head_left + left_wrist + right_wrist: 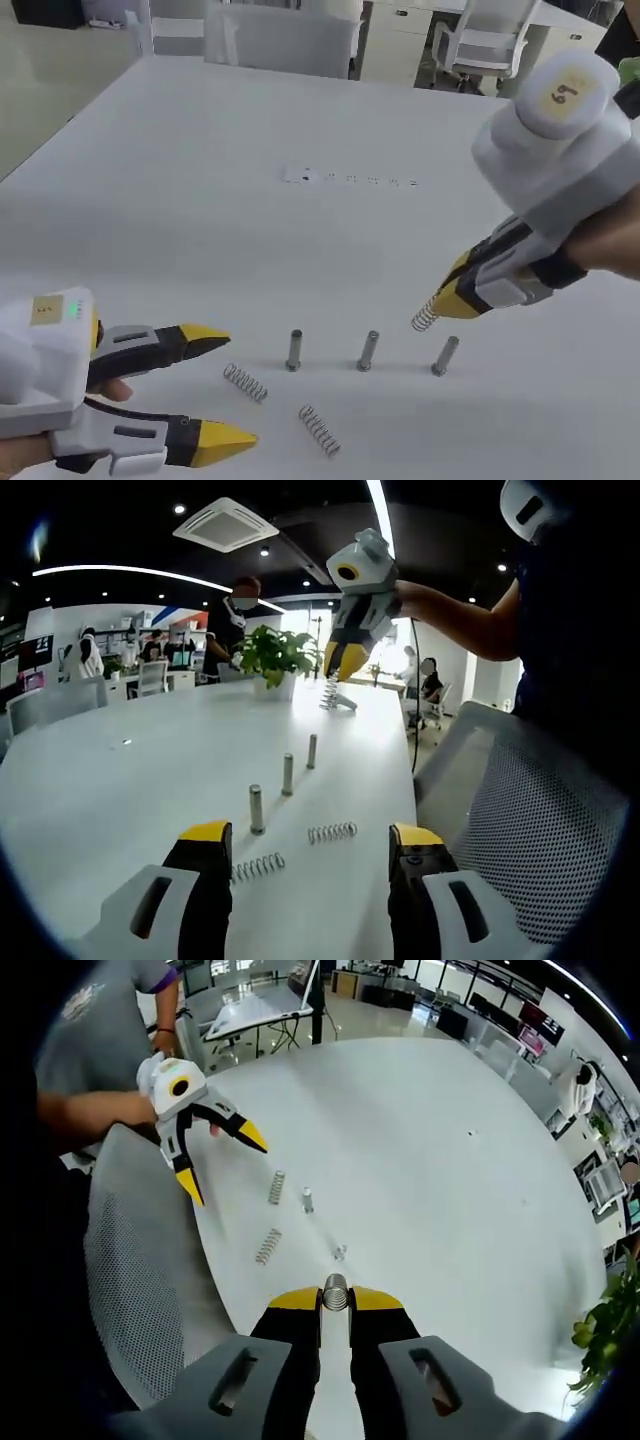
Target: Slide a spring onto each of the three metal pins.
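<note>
Head view: a person is working at a white table, holding a yellow-tipped two-jaw gripper in each hand.
Pins: three short metal pins are standing upright in a row along the table edge nearest the person. They are the left pin, the middle pin and the right pin. Each shaft is showing bare metal.
Right gripper: it is reaching in from the right side of the table, jaws clenched on a spring.
Held spring: it is sticking out of the yellow tips and slanting downward in the air. It is hanging just above and left of the right pin, touching neither that pin nor the middle one. From the right gripper view it is showing end-on, a round coil pinched between the tips.
Left gripper: it is sitting toward the near left corner of the table, jaws spread wide and gripping nothing.
Loose springs: two are lying flat between the pin row and the near edge. The first spring is lying just in front of the left pin. The second spring is lying closer to the edge, in front of the gap between the left and middle pins.
Left gripper view: both loose springs are showing between the spread jaws, and a potted plant is standing at the far end of the table.
Chair: a grey mesh chair back is standing against the near edge.
</note>
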The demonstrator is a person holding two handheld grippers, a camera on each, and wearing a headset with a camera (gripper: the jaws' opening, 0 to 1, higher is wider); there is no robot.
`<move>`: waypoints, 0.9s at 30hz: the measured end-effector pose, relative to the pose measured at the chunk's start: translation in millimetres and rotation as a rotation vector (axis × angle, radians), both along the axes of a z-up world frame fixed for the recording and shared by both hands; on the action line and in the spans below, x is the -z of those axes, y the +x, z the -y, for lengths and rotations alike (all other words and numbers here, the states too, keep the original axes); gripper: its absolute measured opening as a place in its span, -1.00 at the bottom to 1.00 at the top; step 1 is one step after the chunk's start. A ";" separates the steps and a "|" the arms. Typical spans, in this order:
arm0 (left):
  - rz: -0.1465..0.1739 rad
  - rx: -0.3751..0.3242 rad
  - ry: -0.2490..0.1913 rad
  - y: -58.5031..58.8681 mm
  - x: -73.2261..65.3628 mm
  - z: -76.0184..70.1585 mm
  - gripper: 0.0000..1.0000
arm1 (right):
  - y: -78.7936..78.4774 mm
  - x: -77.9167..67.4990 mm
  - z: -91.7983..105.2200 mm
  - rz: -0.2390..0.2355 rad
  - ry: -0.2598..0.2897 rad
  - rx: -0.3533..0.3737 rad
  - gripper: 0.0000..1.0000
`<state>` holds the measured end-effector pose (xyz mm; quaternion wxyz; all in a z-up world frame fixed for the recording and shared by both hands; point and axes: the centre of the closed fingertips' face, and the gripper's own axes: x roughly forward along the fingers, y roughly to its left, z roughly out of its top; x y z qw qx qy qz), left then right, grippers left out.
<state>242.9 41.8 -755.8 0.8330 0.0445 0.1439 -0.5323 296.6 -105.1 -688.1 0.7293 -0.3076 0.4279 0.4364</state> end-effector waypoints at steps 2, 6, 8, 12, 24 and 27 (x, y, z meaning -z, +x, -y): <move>0.001 -0.001 0.002 -0.5 0.8 -0.1 0.21 | 4.7 0.9 7.7 0.000 -0.016 0.012 -0.86; 0.000 -0.006 0.006 0.4 1.8 -2.0 0.24 | 14.2 6.0 22.7 -0.003 -0.045 0.043 -0.86; 0.001 -0.012 0.007 1.7 1.6 -3.4 0.26 | 17.0 9.7 29.1 -0.010 -0.063 0.055 -0.86; 0.002 -0.015 0.013 1.8 2.2 -4.7 0.29 | 21.2 23.1 39.1 -0.031 -0.109 0.063 -0.86; -0.004 -0.028 0.018 1.2 3.8 -10.2 0.32 | 29.3 51.8 50.0 -0.077 -0.163 0.082 -0.85; -0.003 -0.031 0.017 1.6 3.8 -10.8 0.32 | 29.4 53.8 49.2 -0.089 -0.151 0.088 -0.85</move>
